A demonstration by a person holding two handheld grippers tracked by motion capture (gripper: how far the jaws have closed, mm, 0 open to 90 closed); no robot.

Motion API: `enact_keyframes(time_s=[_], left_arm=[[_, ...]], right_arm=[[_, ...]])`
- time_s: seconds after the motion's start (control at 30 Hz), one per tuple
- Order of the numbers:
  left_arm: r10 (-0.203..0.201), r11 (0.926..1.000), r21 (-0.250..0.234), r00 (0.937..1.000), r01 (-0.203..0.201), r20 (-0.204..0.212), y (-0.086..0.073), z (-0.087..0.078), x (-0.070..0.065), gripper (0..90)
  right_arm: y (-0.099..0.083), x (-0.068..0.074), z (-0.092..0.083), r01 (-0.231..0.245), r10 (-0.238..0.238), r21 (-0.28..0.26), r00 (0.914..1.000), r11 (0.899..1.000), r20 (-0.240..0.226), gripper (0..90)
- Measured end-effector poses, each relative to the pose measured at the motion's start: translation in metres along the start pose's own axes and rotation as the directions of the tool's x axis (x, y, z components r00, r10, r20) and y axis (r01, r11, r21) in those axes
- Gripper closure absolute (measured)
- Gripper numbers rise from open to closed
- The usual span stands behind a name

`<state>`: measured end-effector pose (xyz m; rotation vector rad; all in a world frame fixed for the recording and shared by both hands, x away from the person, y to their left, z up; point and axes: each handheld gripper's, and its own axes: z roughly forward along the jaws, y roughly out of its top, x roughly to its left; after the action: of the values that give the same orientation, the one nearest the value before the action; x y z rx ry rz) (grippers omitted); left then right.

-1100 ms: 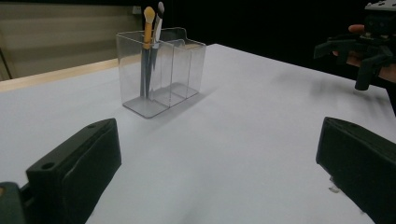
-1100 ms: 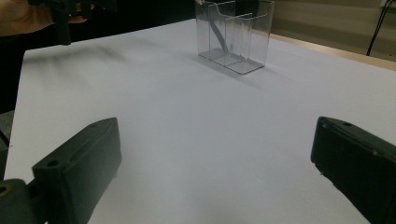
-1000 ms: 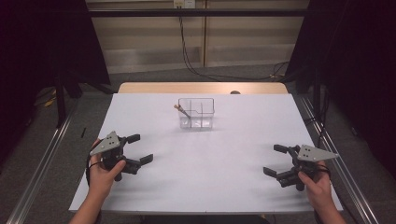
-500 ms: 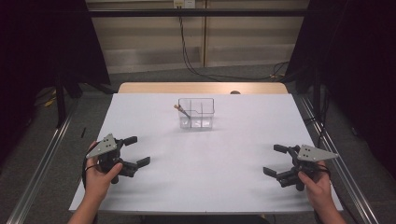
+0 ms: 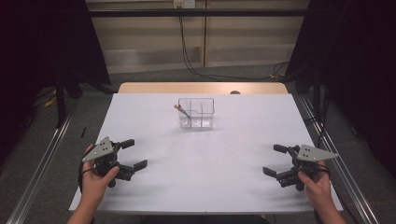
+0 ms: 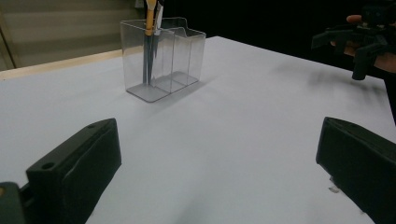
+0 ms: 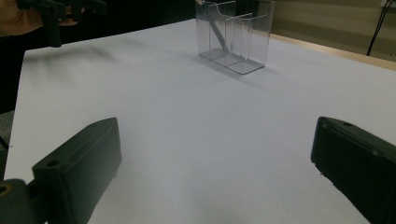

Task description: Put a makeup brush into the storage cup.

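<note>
Compared with one second ago, the left gripper (image 5: pixel 132 153) has drawn back toward the near left corner of the white tabletop (image 5: pixel 219 186), while the right gripper (image 5: pixel 276 160) has kept its place near the right edge. Both are held low over the tabletop, each in one hand, with the grey plate on top and the fingers pointing inward toward the middle. The fingers of both grippers are spread wide and grip nothing. The clear organizer (image 5: pixel 196 113) stands at the far middle of the tabletop, well apart from both grippers. The left gripper view shows that the pen (image 6: pixel 149 42) inside it has an orange upper part and stands in the end compartment; the high view shows it as a thin slanted stick only.
</note>
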<state>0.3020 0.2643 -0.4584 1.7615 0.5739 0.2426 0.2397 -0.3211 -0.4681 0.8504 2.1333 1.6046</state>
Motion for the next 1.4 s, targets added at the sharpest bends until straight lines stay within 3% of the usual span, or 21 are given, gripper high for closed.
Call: enact_keyframes(time_s=[1.4], left_arm=[[0.017, 0.9998, 0.01, 0.9997, -0.017, 0.02, -0.006, -0.0024, -0.0041, 0.0]], right_arm=[[-0.0003, -0.0002, -0.0017, 0.004, -0.004, 0.0, 1.0, 1.0, 0.006, 1.5]])
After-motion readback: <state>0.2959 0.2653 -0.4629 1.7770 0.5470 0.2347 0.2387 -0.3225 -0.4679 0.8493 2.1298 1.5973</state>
